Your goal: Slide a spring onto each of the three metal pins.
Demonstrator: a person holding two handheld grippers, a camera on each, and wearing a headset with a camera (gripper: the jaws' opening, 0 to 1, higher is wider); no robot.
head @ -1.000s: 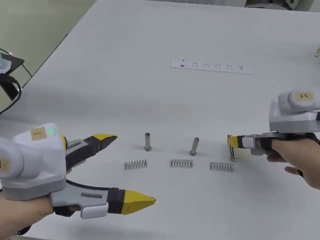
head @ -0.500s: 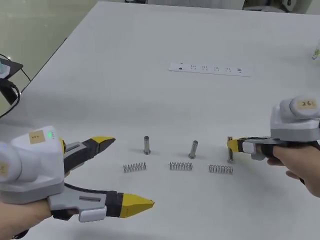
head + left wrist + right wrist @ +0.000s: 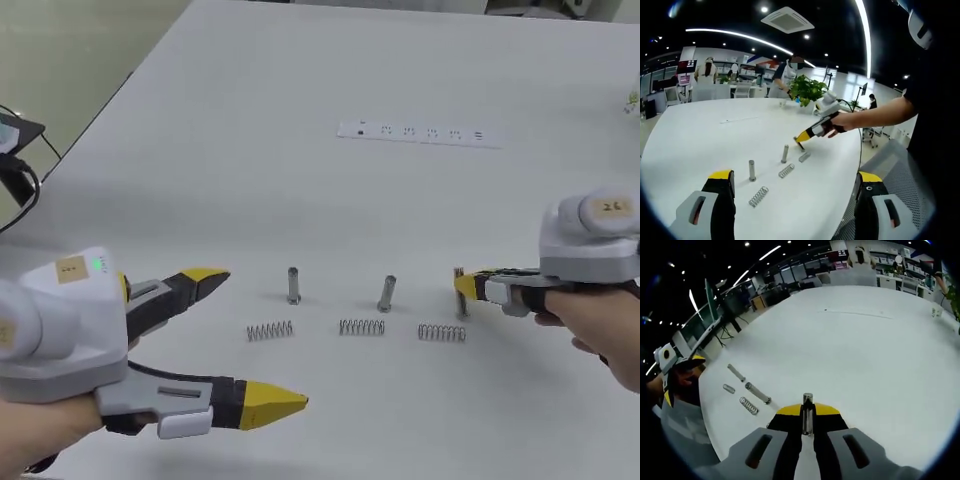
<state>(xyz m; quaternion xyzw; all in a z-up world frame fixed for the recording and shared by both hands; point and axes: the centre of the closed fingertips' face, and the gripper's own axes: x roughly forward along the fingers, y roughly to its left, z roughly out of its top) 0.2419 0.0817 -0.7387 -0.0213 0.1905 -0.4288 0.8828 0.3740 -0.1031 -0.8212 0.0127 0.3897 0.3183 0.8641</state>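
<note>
Clenched right tongs point(image 3: 462, 285) are being used to steady the rightmost pin point(image 3: 807, 404) upright on the table point(image 3: 300, 200), so the spring point(image 3: 442, 333) lying beside it should be picked endwise by the released left tongs point(image 3: 255, 338).

Three springs point(image 3: 270, 330) point(image 3: 362, 326) point(image 3: 442, 333), probably three pins point(image 3: 293, 285) point(image 3: 387, 293) point(image 3: 462, 310), and one power strip point(image 3: 418, 134).

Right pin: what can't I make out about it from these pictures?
Right gripper view: right pin, lower shaft and base hidden by the jaws of the right tool; lifted or standing, cannot tell.
Head view: same pin partly covered by that tool.
Head view: right spring, coil ends too small.
</note>
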